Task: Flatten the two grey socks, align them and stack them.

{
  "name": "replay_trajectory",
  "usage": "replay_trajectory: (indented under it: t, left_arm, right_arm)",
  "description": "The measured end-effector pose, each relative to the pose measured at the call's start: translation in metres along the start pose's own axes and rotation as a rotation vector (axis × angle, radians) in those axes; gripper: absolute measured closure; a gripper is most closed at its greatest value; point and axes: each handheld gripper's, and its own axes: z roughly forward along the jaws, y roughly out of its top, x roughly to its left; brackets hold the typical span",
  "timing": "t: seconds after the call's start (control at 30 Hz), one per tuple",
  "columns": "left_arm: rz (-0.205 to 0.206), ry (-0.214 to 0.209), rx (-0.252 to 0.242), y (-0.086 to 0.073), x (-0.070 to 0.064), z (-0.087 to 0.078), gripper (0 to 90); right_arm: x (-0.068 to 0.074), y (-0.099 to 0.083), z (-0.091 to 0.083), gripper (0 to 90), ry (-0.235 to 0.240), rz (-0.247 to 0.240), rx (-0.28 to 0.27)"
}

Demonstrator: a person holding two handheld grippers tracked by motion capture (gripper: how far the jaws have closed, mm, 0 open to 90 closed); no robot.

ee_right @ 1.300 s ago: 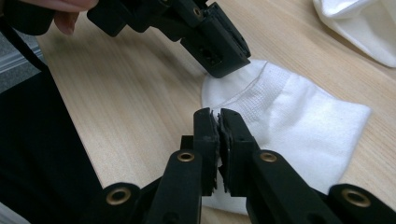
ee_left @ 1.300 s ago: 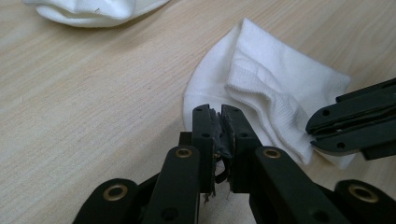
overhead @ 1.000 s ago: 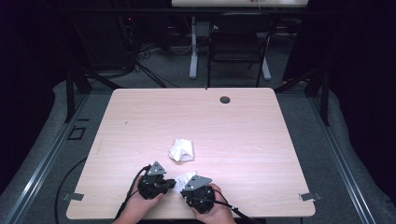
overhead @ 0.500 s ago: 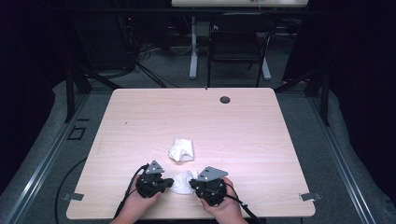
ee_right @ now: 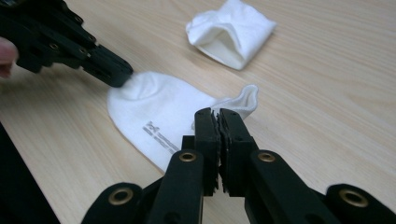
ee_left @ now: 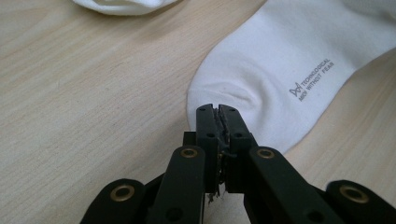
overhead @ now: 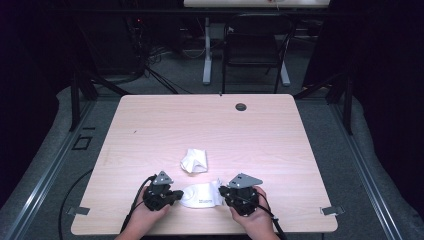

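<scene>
A white sock (overhead: pixel 200 195) with small grey lettering lies flat near the table's front edge, stretched between my two grippers. My left gripper (overhead: pixel 175 196) is shut on its toe end (ee_left: pixel 280 70), the jaws (ee_left: pixel 217 109) pinched together at the fabric's edge. On the other side, my right gripper (overhead: pixel 223 192) is shut on the cuff end, where a flap of sock (ee_right: pixel 154 112) curls up beside the closed jaws (ee_right: pixel 217 114). The left gripper (ee_right: pixel 119 74) also appears at the top left of the right gripper view, gripping the toe.
A second white sock (overhead: pixel 194 161), folded into a bundle (ee_right: pixel 231 30), lies just beyond the first. The light wooden table (overhead: pixel 150 130) has a dark grommet (overhead: pixel 241 106) at its far edge. A black chair (overhead: pixel 255 45) and cables stand behind the table.
My right gripper has moved to the right, drawing the sock out flat between the two grippers. The left gripper has stayed about where it was.
</scene>
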Motion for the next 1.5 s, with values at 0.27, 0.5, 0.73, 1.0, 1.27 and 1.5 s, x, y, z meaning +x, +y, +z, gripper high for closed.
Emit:
replay_trajectory:
  t: [0.27,0.5,0.73,1.0,1.27,1.5]
  left_arm:
    - [-0.003,-0.001,0.011,-0.001,0.002,-0.003,87.8]
    - [-0.002,0.002,0.012,-0.001,0.002,-0.003,87.8]
    - [0.002,0.001,0.012,-0.001,0.003,-0.003,87.8]
    - [0.004,0.004,0.010,-0.002,0.002,-0.003,87.7]
    - [0.006,0.005,0.019,-0.003,0.002,-0.005,87.7]
    - [-0.003,0.012,0.022,-0.007,0.002,-0.009,87.6]
  right_arm:
    - [-0.013,-0.016,0.002,84.6,-0.024,0.039,0.078]
    - [-0.022,-0.018,-0.001,74.2,-0.032,0.114,0.054]
    - [-0.017,-0.015,0.014,88.3,0.045,0.073,0.074]
    - [-0.020,-0.022,0.033,90.0,0.020,0.086,0.157]
    - [-0.018,-0.024,0.029,90.0,0.012,0.073,0.164]
    - [-0.014,-0.025,0.029,90.0,0.019,0.061,0.166]
